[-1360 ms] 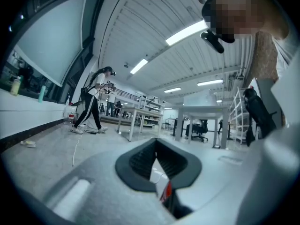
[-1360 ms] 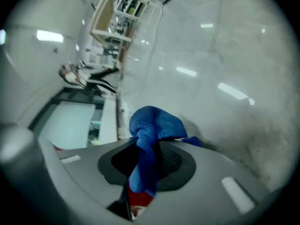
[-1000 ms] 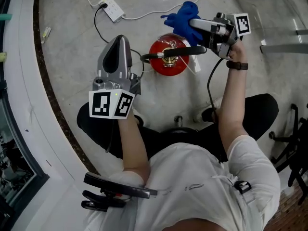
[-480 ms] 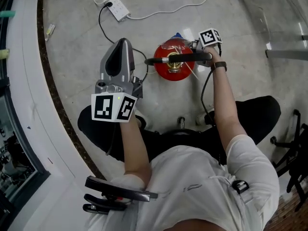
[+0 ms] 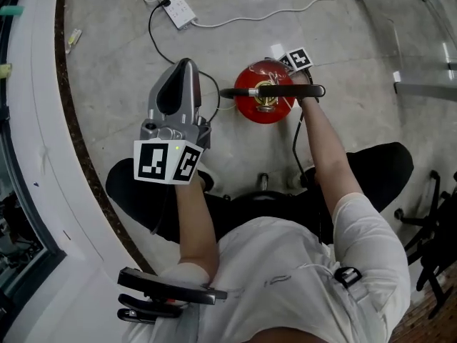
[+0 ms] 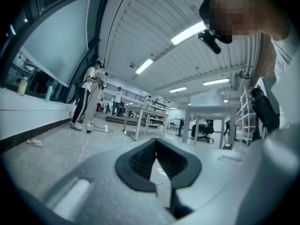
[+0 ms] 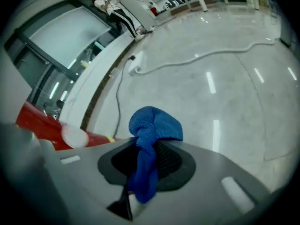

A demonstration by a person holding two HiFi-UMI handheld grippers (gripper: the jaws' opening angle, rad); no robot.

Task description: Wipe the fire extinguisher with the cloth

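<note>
The red fire extinguisher point(image 5: 265, 93) stands on the floor in the head view, its black handle and hose lying across the top. My right gripper point(image 5: 297, 60) is low at its far right side; only the marker cube shows there. In the right gripper view that gripper point(image 7: 145, 159) is shut on the blue cloth point(image 7: 152, 124), with the extinguisher's red body point(image 7: 40, 124) close at the left. The cloth is hidden in the head view. My left gripper point(image 5: 183, 66) hangs left of the extinguisher, apart from it, jaws together and holding nothing point(image 6: 157, 161).
A white power strip point(image 5: 176, 8) with a white cable lies on the floor beyond the extinguisher. A black cable loops past the left gripper. A curved white ledge point(image 5: 28, 127) runs down the left. Metal frame legs point(image 5: 423, 88) stand at the right. People stand far off.
My right gripper has come down from above the extinguisher to its far right side, and the blue cloth has dropped out of sight in the head view. The left gripper has hardly moved.
</note>
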